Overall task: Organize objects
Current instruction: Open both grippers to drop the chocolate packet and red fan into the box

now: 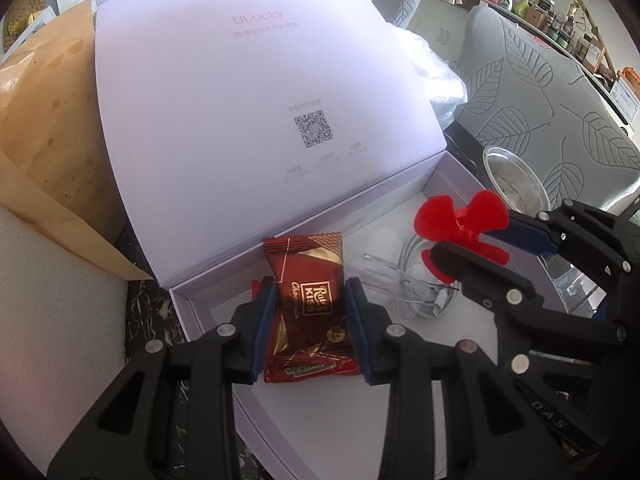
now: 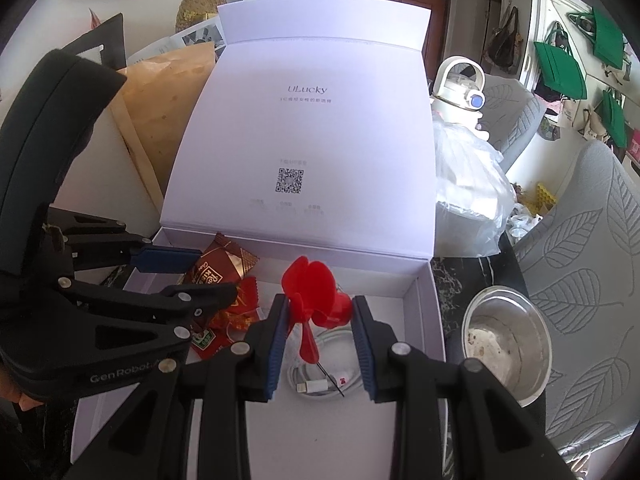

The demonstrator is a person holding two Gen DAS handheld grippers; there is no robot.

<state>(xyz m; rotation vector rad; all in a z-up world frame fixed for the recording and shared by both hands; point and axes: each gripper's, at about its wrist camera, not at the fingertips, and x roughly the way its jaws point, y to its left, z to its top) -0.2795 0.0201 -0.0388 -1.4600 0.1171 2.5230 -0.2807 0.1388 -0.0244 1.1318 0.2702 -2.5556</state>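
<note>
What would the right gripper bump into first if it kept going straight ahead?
Probably the white cable coiled on the box floor, right beneath the red fan that the right gripper holds; depth is hard to judge.

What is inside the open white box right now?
In the box: a coiled white cable, red snack packets and a clear plastic piece. The chocolate packet and red fan, both gripper-held, hide the floor beneath.

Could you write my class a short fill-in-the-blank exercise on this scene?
1. The left gripper holds a dark red ____ packet.
2. The fan between the right gripper's jaws is coloured ____.
3. The white box's lid stands ____.
4. The coiled white ____ lies inside the box.

Missing words: chocolate; red; open; cable
</note>
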